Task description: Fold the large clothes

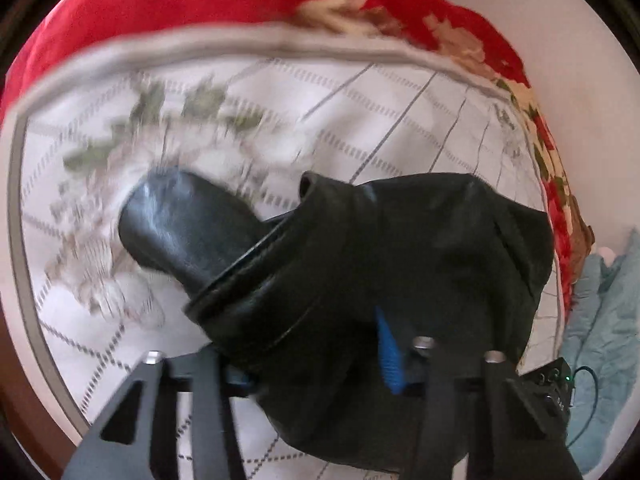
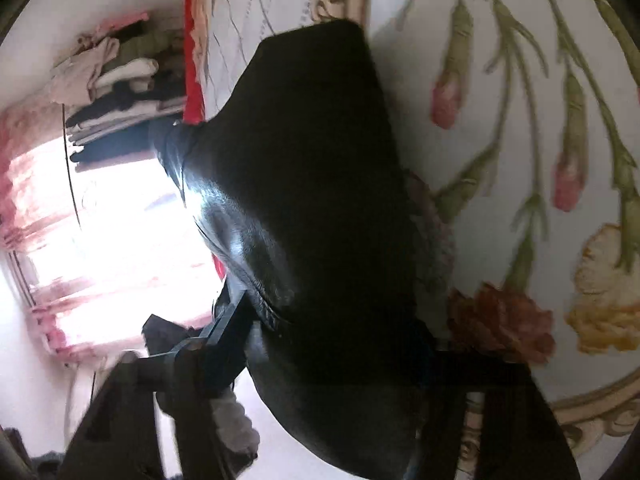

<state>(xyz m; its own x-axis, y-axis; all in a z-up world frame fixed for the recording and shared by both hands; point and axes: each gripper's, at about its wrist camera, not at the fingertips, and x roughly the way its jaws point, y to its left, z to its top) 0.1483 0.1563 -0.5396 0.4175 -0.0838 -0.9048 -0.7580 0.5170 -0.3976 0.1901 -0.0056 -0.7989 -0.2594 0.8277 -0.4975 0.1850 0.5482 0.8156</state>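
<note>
Both tools grip a black leather jacket (image 1: pixel 400 248) above the floral bed (image 1: pixel 360 112): left tool (image 1: pixel 316 364) and right tool (image 2: pixel 332 364) clenched on its folds.

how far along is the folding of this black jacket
Early to midway. Done: a stack of folded clothes sits by the window. In hand: both the left gripper and right gripper appear clamped on the black leather jacket, held bunched above the bed sheet, one sleeve sticking out. Left: lay it flat and make the folds.
</note>
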